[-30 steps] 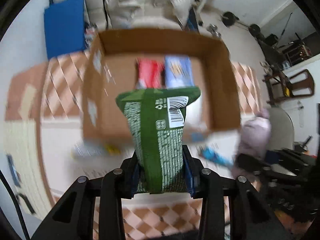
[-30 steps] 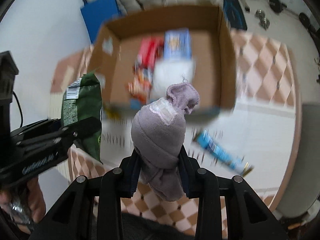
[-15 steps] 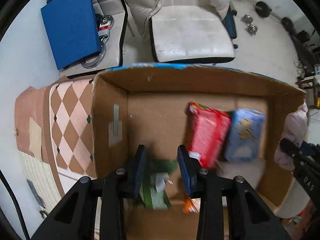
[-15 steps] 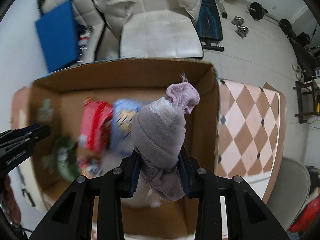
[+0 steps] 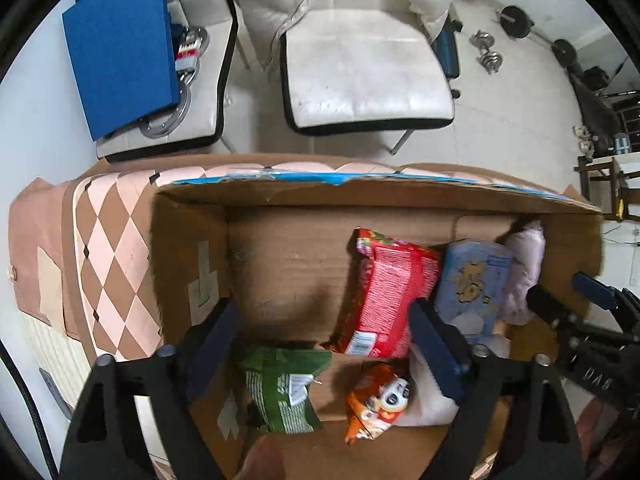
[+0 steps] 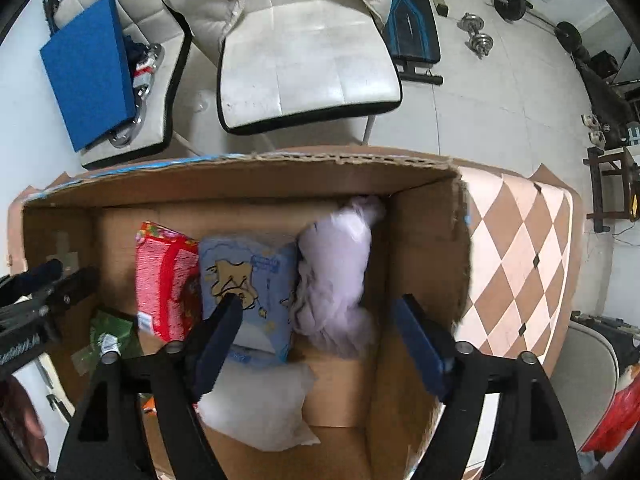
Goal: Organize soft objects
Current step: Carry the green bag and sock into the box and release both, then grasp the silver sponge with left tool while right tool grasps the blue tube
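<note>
A cardboard box (image 5: 188,240) (image 6: 424,232) holds several soft packs. The green snack bag (image 5: 280,388) (image 6: 112,332) lies on the box floor below my open, empty left gripper (image 5: 324,344). The lilac knitted hat (image 6: 336,272) (image 5: 524,272) lies against the box's right wall, just beyond my open, empty right gripper (image 6: 316,336). A red pack (image 5: 388,292) (image 6: 164,280), a blue tissue pack (image 5: 472,284) (image 6: 248,280), an orange pack (image 5: 376,400) and a white pack (image 6: 256,404) also lie inside.
The box stands on a checked brown-and-pink cloth (image 5: 108,248) (image 6: 516,248). Behind it is a white padded chair (image 5: 360,72) (image 6: 304,64) with a white jacket, and a second seat with a blue board (image 5: 120,44). Dumbbells (image 6: 476,36) lie on the floor.
Both grippers moved over the box and opened. The green bag dropped from the left gripper onto the box floor. The lilac hat dropped from the right gripper by the right wall.
</note>
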`<act>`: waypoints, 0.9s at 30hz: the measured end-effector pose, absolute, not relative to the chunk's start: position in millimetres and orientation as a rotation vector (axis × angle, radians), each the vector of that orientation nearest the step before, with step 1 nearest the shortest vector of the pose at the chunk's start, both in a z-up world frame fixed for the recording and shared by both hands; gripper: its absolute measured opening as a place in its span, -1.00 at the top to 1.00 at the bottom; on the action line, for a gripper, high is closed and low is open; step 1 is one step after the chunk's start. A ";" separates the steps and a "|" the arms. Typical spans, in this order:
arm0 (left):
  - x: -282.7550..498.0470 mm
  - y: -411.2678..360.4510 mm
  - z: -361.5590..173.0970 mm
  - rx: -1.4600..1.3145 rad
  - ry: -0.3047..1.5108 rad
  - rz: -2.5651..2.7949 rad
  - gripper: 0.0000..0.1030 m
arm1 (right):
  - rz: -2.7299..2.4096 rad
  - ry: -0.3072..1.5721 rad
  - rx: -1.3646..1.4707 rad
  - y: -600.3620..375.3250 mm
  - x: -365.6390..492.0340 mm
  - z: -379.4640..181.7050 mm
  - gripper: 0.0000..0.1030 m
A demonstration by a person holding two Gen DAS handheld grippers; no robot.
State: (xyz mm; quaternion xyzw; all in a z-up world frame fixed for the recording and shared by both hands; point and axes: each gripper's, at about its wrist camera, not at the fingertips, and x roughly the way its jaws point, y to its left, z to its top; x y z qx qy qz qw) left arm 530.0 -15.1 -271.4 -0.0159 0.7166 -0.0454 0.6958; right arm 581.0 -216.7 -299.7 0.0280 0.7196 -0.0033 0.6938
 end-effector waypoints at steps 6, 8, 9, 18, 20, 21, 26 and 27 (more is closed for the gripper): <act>500.3 -11.0 -229.2 -0.056 1.504 -0.159 -0.89 | 0.037 1.510 0.036 -207.1 544.4 -253.9 -1.00; 477.6 -6.8 -209.8 -0.020 1.439 -0.161 -0.89 | 0.060 1.467 0.028 -205.3 524.5 -238.6 -1.00; 463.1 -3.7 -199.9 0.011 1.398 -0.155 -0.89 | 0.071 1.436 0.021 -206.3 507.5 -229.7 -1.00; 301.5 25.0 -228.5 0.456 1.294 -0.094 -0.89 | 0.096 1.470 -0.042 -235.2 357.6 -239.6 -1.00; 284.3 32.3 -262.8 0.526 1.355 -0.079 -0.89 | 0.080 1.514 -0.092 -237.8 326.4 -258.0 -1.00; 279.9 36.0 -274.9 0.526 1.379 -0.077 -0.89 | 0.080 1.532 -0.115 -237.6 314.8 -266.8 -1.00; 273.3 50.3 -325.5 0.538 1.442 -0.041 -0.89 | 0.071 1.584 -0.178 -235.9 288.1 -306.9 -1.00; 274.6 51.7 -331.7 0.543 1.444 -0.036 -0.89 | 0.066 1.592 -0.169 -236.3 286.9 -315.9 -1.00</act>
